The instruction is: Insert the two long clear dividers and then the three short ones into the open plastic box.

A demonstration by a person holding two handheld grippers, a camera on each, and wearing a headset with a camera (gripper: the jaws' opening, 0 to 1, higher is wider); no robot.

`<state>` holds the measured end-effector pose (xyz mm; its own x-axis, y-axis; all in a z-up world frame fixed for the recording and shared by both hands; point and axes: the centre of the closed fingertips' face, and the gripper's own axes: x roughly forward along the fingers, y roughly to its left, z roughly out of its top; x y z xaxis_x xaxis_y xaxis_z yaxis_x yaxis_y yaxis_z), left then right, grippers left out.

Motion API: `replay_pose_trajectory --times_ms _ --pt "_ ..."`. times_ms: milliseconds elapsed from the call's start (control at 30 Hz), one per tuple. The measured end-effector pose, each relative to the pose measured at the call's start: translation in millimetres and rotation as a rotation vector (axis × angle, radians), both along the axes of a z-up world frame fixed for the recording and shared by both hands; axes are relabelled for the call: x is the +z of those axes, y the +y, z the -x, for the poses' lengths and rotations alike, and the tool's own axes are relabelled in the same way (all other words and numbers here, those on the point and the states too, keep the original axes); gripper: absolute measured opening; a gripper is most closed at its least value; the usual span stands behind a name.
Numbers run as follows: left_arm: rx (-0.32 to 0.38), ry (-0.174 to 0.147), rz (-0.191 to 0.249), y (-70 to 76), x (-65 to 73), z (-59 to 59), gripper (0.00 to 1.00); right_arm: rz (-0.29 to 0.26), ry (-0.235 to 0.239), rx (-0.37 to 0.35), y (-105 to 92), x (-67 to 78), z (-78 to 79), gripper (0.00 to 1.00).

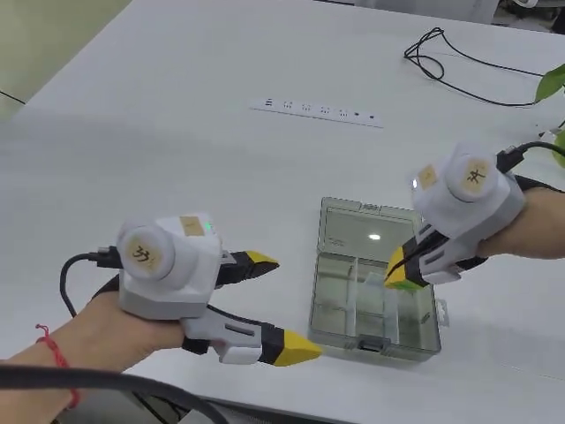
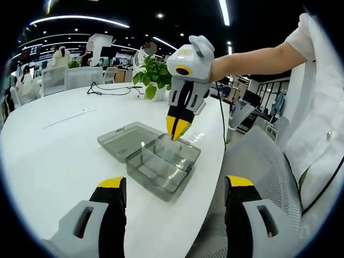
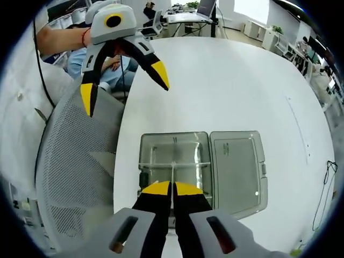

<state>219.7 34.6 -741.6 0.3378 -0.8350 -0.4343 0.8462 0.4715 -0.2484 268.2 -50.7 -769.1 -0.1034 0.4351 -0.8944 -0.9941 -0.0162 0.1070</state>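
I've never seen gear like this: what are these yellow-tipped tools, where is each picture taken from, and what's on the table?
No robot here: a person holds a gripper in each hand. One picture comes from a headset camera looking down; the two round ones come from cameras riding on the grippers. The left gripper is open and empty. The right gripper is closed over an open clear plastic box on the white table; whether it pinches anything is hard to tell. A power strip lies behind.
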Motion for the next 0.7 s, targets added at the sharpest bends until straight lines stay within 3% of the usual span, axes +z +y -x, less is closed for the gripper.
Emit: replay_pose_trajectory --times_ms 300,700 --pt "0.004 0.000 0.003 0.9 0.3 -0.6 0.75 -0.009 -0.020 0.016 2.8 -5.3 7.2 0.03" --pt "-0.010 0.009 -0.007 -0.2 -4.6 2.1 0.79 0.028 -0.060 0.039 0.7 -31.5 -1.0 0.03"
